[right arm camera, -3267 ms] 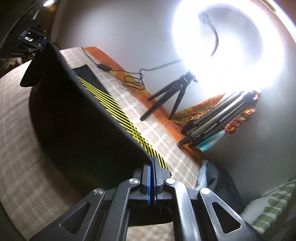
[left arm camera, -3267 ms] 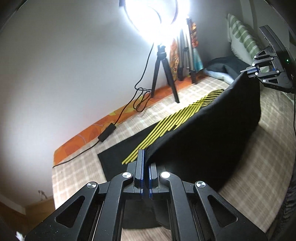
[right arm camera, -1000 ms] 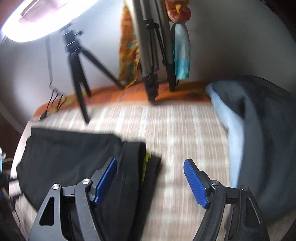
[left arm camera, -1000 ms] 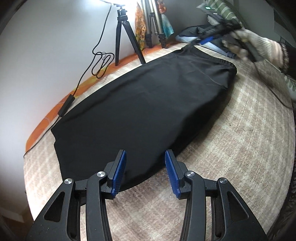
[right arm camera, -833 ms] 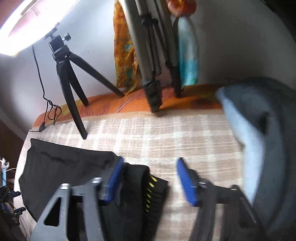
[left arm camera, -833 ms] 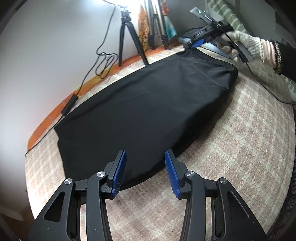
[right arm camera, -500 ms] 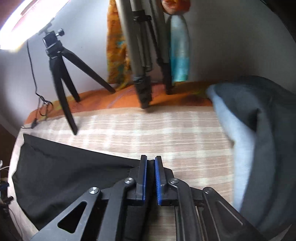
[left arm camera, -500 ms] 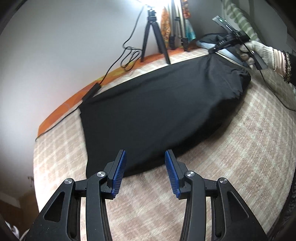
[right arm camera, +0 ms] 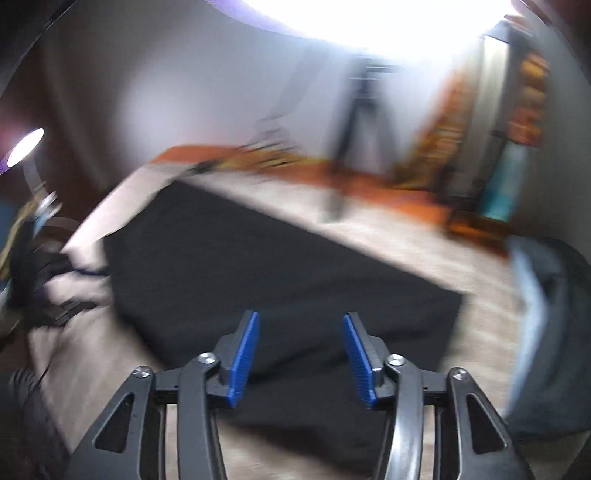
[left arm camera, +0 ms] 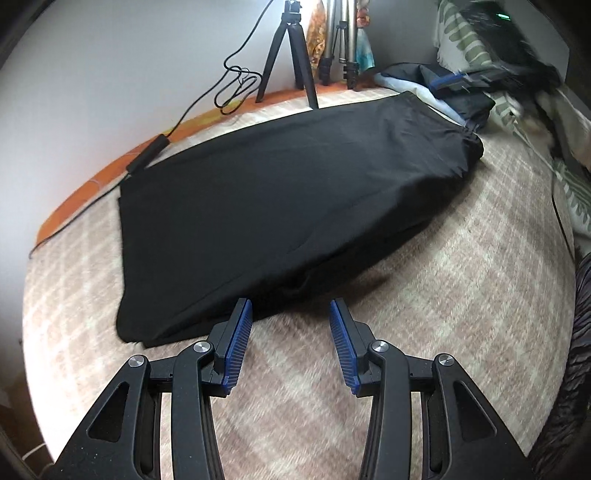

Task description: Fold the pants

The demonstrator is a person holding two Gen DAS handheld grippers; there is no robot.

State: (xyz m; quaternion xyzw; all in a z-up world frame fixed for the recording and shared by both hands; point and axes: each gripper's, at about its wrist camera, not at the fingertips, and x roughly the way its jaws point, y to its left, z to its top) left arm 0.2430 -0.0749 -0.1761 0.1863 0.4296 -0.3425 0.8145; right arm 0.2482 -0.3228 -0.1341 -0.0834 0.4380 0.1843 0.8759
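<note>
The bed [left arm camera: 461, 288] filled the frame. The pants [left arm camera: 288, 192] lay on it, long axis running lower left to upper right. The left tool [left arm camera: 291, 343] gaped wide, empty, just short of their near edge; the right tool [right arm camera: 300, 354] (blurred) hung wide over them.

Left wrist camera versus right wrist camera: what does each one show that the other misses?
Only the left wrist view shows the power cable looped against the wall and a striped pillow at the far end.

Only the right wrist view, which is badly blurred, shows the glare of a bright lamp overhead.

Both show the black pants lying flat on the checked bedcover, a black tripod, and open blue-padded fingers holding nothing.
</note>
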